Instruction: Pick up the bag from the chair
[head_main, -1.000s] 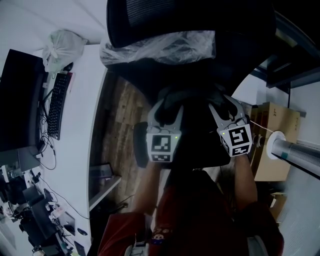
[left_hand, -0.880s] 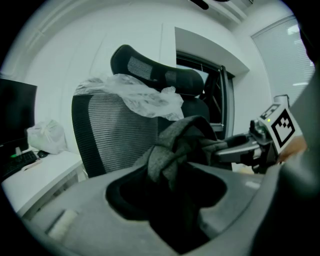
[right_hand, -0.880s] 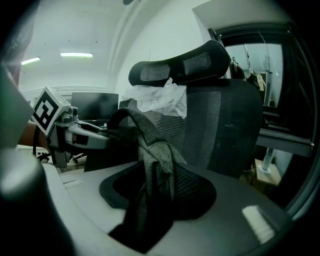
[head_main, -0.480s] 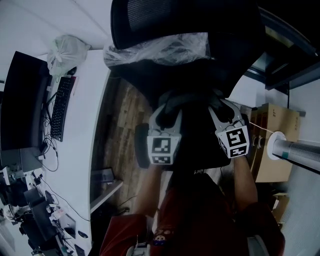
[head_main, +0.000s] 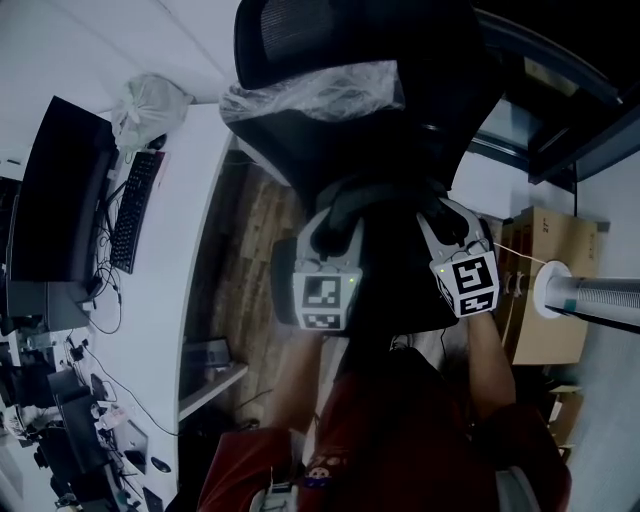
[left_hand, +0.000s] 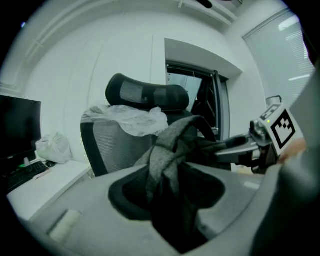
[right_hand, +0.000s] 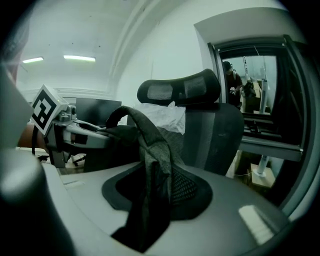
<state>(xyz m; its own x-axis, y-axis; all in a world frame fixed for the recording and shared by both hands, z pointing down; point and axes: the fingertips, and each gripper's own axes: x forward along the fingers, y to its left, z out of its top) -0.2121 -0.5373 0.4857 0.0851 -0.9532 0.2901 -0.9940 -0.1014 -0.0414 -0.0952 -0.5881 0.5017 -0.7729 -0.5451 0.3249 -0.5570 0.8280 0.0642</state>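
The bag (head_main: 392, 268) is dark fabric and hangs between my two grippers in front of the black mesh office chair (head_main: 345, 45). My left gripper (head_main: 336, 226) is shut on a grey strap (left_hand: 166, 161) that runs up out of its jaws. My right gripper (head_main: 446, 216) is shut on another fold of the bag (right_hand: 151, 167). Each gripper shows in the other's view, the right gripper (left_hand: 239, 150) and the left gripper (right_hand: 87, 134), with bag fabric stretched between them. Crumpled clear plastic (head_main: 312, 98) lies over the chair's backrest. The bag's lower part is lost in the dark.
A white desk (head_main: 175, 240) at the left carries a monitor (head_main: 60, 205), a keyboard (head_main: 135, 210) and a white plastic sack (head_main: 148, 102). A cardboard box (head_main: 545, 270) and a pale tube (head_main: 590, 298) stand at the right. Wooden floor (head_main: 245, 260) shows beside the chair.
In the head view the chair and desk have drifted right and up a little. Both grippers keep the same hold on the bag, nearly unmoved in the picture.
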